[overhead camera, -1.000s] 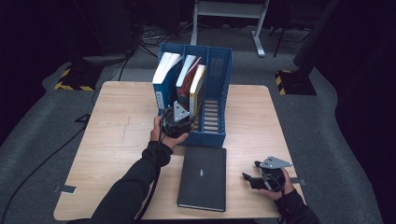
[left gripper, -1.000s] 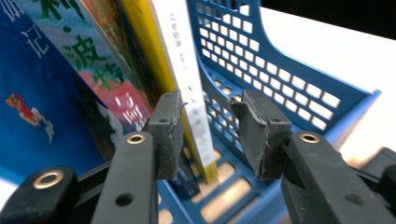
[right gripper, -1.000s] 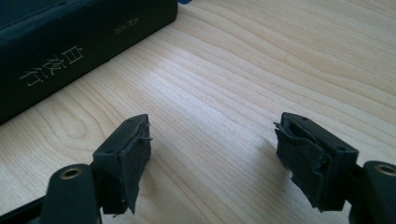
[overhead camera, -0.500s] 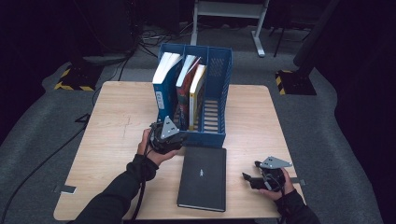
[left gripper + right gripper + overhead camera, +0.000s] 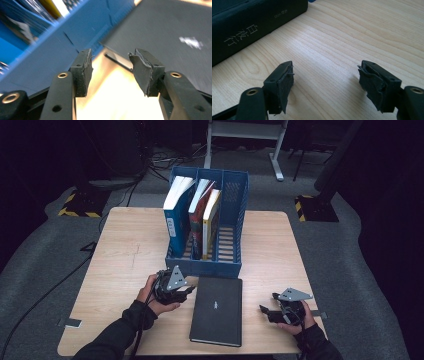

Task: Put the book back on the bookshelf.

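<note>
My left gripper [image 5: 187, 291], lower left of centre, jaws just opening, nothing between them, beside black book [image 5: 217, 310] lying flat bottom centre. Right gripper [image 5: 265, 311] spread, empty, lower right.

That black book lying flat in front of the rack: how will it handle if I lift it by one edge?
The black book looks thick and hardbound, so probably stiff and fairly heavy. Its cover looks smooth, so the pads might slip. Lying flat on the table, its edge leaves little gap underneath; the cover alone could swing open.
</note>
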Available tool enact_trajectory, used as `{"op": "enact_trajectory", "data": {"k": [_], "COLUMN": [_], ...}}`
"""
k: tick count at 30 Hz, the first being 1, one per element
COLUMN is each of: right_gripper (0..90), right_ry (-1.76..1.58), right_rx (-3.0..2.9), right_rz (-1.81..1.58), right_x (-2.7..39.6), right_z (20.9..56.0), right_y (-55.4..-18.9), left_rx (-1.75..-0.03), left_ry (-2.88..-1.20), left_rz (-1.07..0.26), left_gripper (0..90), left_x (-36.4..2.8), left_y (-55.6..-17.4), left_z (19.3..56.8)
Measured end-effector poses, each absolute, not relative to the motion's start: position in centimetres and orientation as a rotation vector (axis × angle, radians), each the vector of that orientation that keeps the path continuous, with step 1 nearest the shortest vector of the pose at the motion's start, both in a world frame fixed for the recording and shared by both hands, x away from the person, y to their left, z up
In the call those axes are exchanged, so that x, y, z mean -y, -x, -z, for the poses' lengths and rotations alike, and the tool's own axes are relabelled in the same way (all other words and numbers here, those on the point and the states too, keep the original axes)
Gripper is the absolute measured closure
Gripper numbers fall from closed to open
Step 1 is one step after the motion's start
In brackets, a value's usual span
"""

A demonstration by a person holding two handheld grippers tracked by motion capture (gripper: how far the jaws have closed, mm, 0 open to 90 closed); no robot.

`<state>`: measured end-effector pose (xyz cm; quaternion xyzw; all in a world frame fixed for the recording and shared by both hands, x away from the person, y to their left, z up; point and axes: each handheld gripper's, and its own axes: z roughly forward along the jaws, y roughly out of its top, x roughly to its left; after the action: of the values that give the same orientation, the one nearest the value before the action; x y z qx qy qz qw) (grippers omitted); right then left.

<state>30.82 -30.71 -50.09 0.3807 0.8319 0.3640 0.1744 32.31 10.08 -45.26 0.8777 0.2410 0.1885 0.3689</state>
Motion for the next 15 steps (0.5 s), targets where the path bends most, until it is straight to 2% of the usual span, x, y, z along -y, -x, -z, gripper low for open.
{"op": "enact_trajectory", "data": {"k": [7,10,15], "right_gripper": [26.8,29.9,30.1], "right_ry": [-1.089,-1.077,-1.016], "right_rx": [-2.36,-2.386,-2.418], "right_rz": [-1.025,-1.022,-1.107], "right_x": [30.6,30.3,29.0], "right_z": [50.0,49.8,48.8], "right_y": [-30.7,-30.5,-29.8], "left_rx": [-0.619,-0.649,-0.654], "left_ry": [-2.319,-2.326,-2.331], "left_rz": [-0.394,-0.375,-0.293], "left_gripper": [48.4,48.4,47.8], "left_x": [-11.0,-11.3,-11.8], "left_y": [-30.9,-30.4,-29.7], "left_z": [47.7,48.6,49.5]}}
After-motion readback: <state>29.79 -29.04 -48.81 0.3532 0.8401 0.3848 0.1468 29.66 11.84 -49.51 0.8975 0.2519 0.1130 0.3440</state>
